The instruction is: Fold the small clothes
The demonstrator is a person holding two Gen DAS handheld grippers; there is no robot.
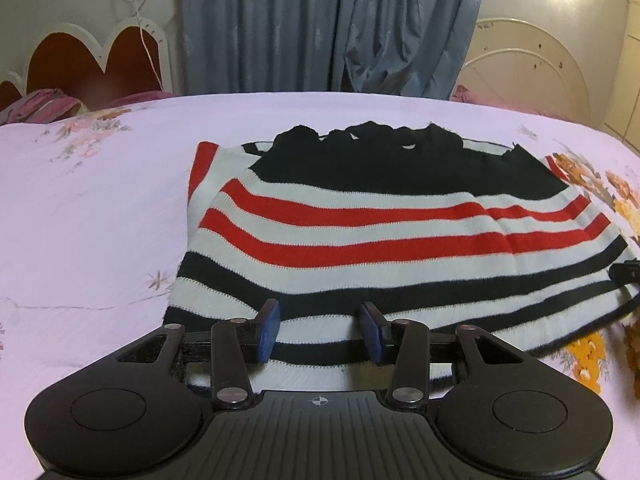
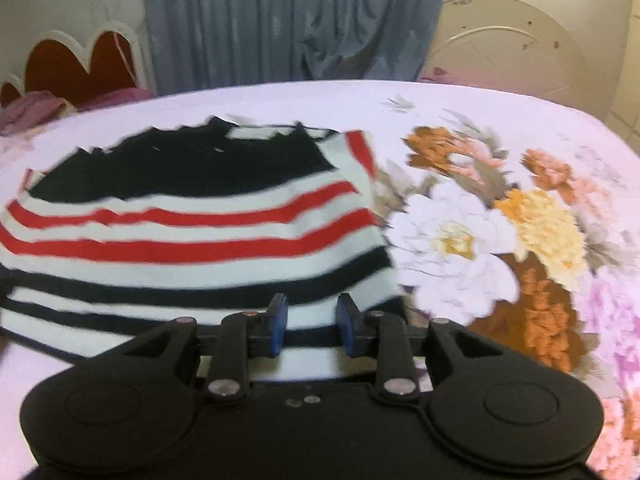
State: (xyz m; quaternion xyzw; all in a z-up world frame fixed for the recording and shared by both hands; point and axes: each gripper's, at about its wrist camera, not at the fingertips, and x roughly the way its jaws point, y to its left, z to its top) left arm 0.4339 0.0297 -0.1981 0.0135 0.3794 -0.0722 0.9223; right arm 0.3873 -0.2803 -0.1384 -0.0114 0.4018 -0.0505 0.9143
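L wrist: your left gripper (image 1: 319, 330) is agape, holding nothing, over the striped sweater (image 1: 360, 232) near hem; bare bedsheet (image 1: 88, 216) to its left.
R wrist: your right gripper (image 2: 312, 326) is part-open, empty, at sweater's (image 2: 192, 232) right hem corner; floral sheet (image 2: 500, 240) beyond edge. View blurred.

Bed (image 1: 100, 200) with pale lilac floral bedsheet (image 2: 500, 240). Striped knit sweater (image 1: 380, 232) lies flat on it, sleeves folded in. Pink crumpled bedding (image 1: 44, 104) at far left edge.
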